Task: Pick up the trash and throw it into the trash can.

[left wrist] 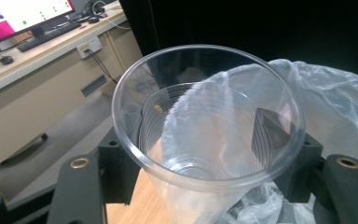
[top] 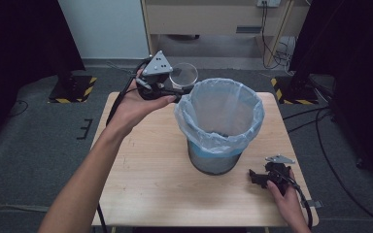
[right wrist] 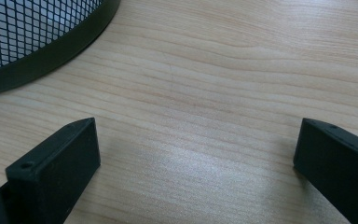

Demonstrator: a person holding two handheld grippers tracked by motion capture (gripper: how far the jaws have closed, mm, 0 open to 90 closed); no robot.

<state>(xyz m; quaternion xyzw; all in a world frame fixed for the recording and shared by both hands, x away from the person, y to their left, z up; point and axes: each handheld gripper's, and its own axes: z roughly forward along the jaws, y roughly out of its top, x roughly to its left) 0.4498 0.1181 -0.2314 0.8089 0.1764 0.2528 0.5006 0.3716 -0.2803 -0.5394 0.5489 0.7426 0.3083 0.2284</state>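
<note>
Light wood bench (top: 150, 179), small, square-ish, on a grey carpet floor (top: 34, 160). Dark curtains stand at both sides, with yellow-black striped stand bases on the floor at back left and back right. A pale wooden desk (top: 213, 17) runs along the far wall with cables hanging off it; the left gripper view shows a monitor (left wrist: 23, 14) and a keyboard on that desk.

A mesh bin (top: 212, 162) sits at the middle of the bench, lined with a clear bluish plastic bag (top: 218, 116) folded over its rim.

The clear plastic cup (top: 183, 74) is disposable and ribbed on the wall, empty, with a rolled rim. It is held up off the bench at the far left of the bin, just beside the bag's rim. Through the cup wall, the bag shows in the left gripper view.

Left tool (top: 175, 90) pinches the cup, jaws pressing on both sides of its wall below the rim.

Right tool (top: 253, 177) rests low at the near right corner of the bench, near the bin base, jaws spread with bare wood between them.
</note>
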